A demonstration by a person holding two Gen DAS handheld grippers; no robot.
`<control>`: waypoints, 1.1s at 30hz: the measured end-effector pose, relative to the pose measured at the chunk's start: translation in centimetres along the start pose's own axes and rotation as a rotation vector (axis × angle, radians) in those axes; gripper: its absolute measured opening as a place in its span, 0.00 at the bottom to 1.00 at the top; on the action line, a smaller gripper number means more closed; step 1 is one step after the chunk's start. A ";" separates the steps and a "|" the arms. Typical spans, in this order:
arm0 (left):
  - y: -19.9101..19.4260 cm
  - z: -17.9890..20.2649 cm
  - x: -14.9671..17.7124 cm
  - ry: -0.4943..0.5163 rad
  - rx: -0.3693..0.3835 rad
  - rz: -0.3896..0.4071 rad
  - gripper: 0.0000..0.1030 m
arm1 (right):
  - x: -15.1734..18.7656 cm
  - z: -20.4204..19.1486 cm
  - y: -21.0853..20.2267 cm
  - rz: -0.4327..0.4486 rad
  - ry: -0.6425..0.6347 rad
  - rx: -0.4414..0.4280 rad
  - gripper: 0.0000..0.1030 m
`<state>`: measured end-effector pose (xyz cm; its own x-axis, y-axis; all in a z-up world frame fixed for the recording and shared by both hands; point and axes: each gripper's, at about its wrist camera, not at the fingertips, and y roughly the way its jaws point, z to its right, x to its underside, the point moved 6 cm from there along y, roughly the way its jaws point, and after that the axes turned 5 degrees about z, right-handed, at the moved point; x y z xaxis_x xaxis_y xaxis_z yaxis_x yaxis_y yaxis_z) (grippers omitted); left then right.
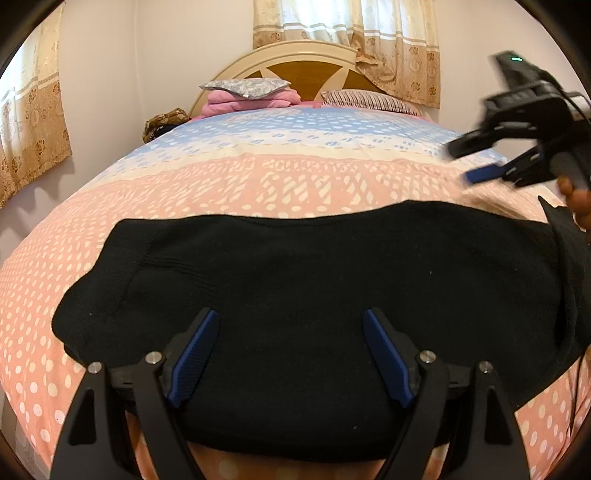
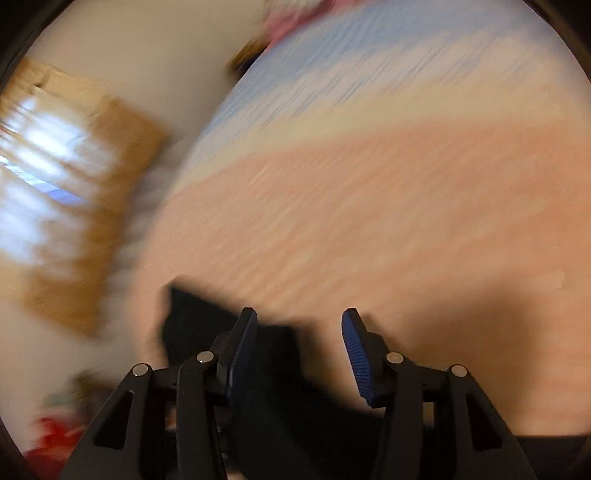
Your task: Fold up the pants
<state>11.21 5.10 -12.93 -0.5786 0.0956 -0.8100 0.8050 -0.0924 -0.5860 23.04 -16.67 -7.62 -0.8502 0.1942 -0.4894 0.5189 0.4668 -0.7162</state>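
Left gripper [image 1: 290, 328] is spread wide, blue pads far apart, gripping nothing. It hangs just over the near edge of the black pants [image 1: 314, 314], which fill the 6 o'clock half of the left wrist view. The pants lie flat as a broad dark slab on the bedspread [image 1: 258, 177], waistband end toward 9 o'clock, far edge running roughly straight from 9 to 3.

Right gripper [image 1: 465, 162] shows at 2 o'clock in the left view, raised off the bed beyond the pants' far right corner, motion-smeared. Jaws are parted, nothing between them. Part of the hand [image 1: 576, 199] holding it is visible at 3 o'clock.

Right wrist view is heavily blurred. Its fingers are clearly apart and empty. The dark cloth sits at 6 to 7 o'clock under them; contact can't be judged.

Background: pillows [image 1: 251, 94] and headboard [image 1: 303, 62] at 12 o'clock, curtain [image 1: 347, 33] above.
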 end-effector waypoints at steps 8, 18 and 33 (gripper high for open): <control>0.3 -0.2 -0.2 0.000 -0.004 -0.006 0.83 | -3.4 19.0 -14.3 0.318 0.292 0.758 0.48; 0.5 -0.4 -0.2 0.002 -0.023 -0.014 0.85 | -3.3 29.3 -15.5 0.239 0.405 0.961 0.41; 0.4 -0.6 -0.2 -0.002 -0.021 -0.011 0.86 | 5.8 23.6 -31.7 0.750 0.539 0.520 0.06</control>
<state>11.74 5.62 -13.02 -0.5874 0.0941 -0.8038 0.8014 -0.0702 -0.5939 3.73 -50.73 0.47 -0.1577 0.6960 -0.7005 0.7932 -0.3332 -0.5096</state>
